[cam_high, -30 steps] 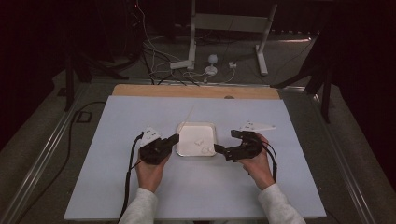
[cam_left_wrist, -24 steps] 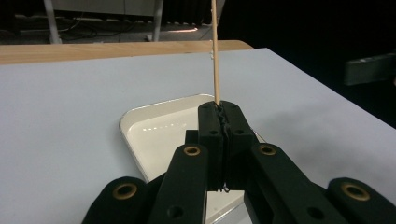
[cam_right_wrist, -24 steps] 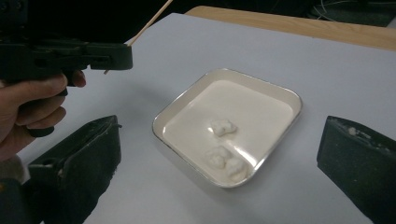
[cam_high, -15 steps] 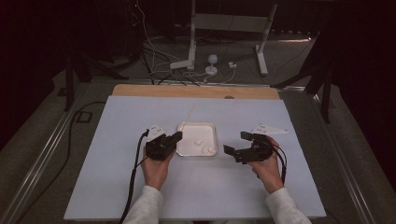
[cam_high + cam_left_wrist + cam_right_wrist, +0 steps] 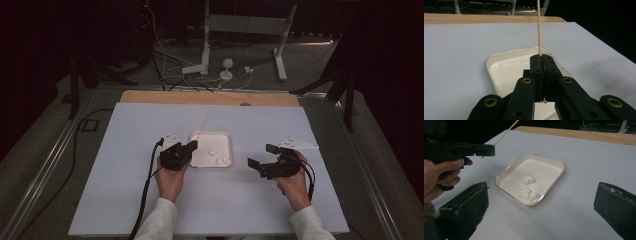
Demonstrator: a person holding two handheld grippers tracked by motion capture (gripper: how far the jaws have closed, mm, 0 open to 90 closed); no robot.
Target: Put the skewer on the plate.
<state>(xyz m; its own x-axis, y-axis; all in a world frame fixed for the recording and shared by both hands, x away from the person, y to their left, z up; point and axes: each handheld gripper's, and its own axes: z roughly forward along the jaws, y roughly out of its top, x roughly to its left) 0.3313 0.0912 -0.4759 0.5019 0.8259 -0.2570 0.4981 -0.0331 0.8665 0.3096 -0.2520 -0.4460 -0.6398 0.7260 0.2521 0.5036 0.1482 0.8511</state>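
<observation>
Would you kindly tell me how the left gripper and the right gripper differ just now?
The left gripper is shut on a thin wooden stick; the right gripper is open and empty. The left sits at the edge of the white tray; the right is off to the tray's side. Both are black and hand-held.

a thin wooden skewer (image 5: pixel 539 25) sticks out, clamped at its end, above a white tray (image 5: pixel 506 176) holding three white lumps (image 5: pixel 529 191).
</observation>
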